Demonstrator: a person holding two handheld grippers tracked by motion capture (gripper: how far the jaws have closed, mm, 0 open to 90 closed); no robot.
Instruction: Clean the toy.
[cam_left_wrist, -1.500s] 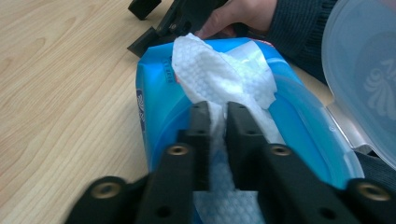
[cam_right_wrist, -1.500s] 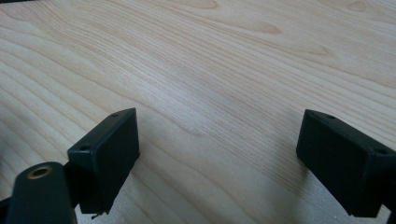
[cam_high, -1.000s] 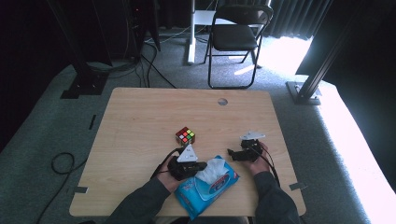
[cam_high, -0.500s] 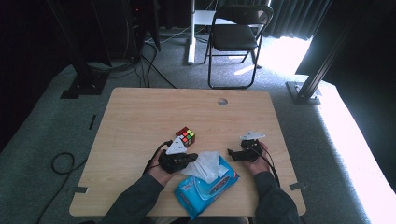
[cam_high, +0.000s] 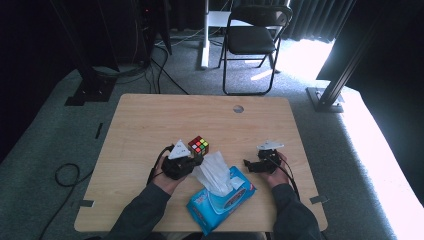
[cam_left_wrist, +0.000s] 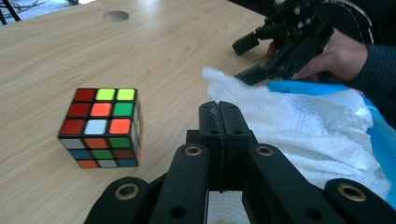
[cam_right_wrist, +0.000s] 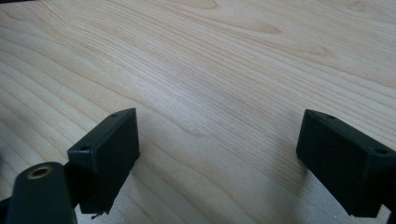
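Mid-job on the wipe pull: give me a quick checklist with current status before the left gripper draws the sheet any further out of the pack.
1. Left gripper closed on the wipe: ok, jaws together, sheet at them.
2. Wipe partly out of the blue pack: ok, it stands up from the opening.
3. Right gripper holding the pack down: not ok, it is open beside the pack on bare table.
4. Rubik's cube clear of the pull path: cannot tell, it sits close beside the left gripper.
5. Only one sheet coming: cannot tell.

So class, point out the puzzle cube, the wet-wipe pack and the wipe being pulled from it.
puzzle cube (cam_left_wrist: 103, 125), left gripper view, on its top face.
wet-wipe pack (cam_high: 220, 206), high view, on its blue wrapper.
wipe (cam_high: 214, 172), high view, on the raised white sheet.
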